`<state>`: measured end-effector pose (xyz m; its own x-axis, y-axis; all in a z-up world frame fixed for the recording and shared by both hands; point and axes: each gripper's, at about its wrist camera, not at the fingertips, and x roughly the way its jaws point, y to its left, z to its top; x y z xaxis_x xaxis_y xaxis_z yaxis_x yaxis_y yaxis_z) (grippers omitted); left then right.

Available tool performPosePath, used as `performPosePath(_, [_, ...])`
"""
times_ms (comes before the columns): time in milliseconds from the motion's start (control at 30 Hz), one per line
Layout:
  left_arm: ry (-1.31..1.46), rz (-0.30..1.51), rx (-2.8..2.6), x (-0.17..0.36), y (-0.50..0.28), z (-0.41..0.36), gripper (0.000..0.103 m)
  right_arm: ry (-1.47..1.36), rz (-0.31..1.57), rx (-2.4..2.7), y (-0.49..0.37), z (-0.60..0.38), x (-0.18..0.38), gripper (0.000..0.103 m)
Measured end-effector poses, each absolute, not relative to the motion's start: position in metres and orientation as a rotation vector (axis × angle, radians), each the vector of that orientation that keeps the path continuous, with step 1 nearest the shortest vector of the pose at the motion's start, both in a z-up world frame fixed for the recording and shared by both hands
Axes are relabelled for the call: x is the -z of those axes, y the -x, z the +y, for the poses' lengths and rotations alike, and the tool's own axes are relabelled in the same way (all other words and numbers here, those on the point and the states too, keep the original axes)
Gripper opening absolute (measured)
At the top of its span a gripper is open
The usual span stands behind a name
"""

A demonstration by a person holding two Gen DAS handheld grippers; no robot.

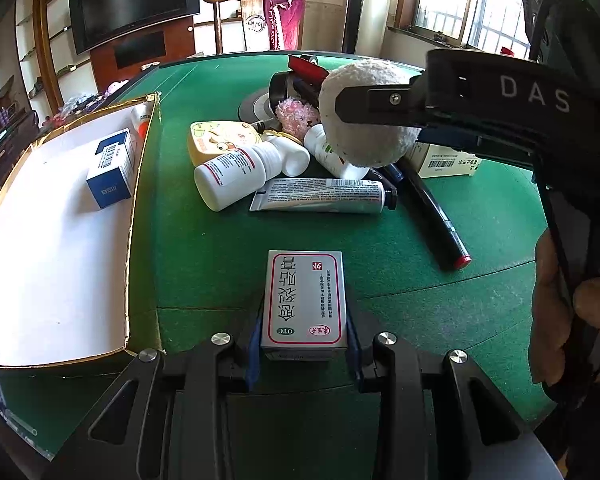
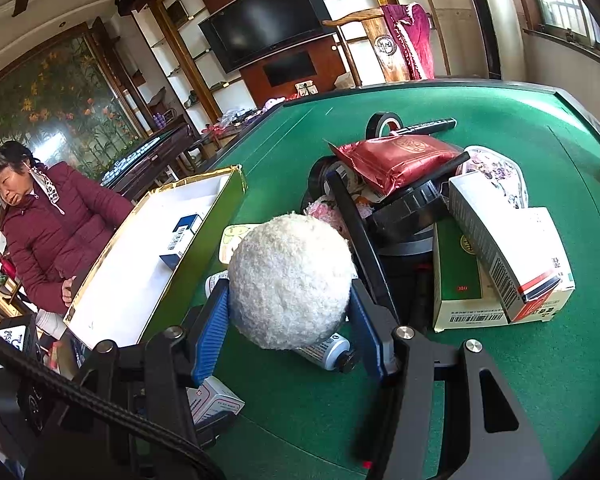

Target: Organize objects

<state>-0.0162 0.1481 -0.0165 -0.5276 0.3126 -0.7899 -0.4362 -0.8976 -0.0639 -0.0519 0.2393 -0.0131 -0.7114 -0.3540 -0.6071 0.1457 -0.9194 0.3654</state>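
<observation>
Left wrist view had the left gripper pinching a white medicine box with red-framed Chinese print, blue pads tight on both its sides, the box sitting low over the green table near the front edge. Off to its left was the big open cardboard box with a white inside, and a small blue and white carton lay in there toward the far end. Middle of the table was a messy pile: a white pill bottle on its side, a silver tube just in front of it, a yellow cartoon case behind, and a black marker with a red tip angled off to the right. Right wrist view showed the right gripper squeezing a fluffy white ball between its blue pads, held up above the pile, right over the tube. Further back sat a red pouch, a roll of black tape, and a green and white carton with another white box leaning on top of it. A woman in a maroon jacket was beside the cardboard box
</observation>
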Motion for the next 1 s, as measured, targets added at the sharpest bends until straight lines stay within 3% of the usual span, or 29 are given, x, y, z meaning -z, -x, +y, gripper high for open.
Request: performPosePath(1000, [1.213, 0.209, -2.414, 0.0173, 0.0153, 0.1492, 0.029, -1.034, -0.429, 2.643, 0.0515, 0.2391, 0.0153, 0.056])
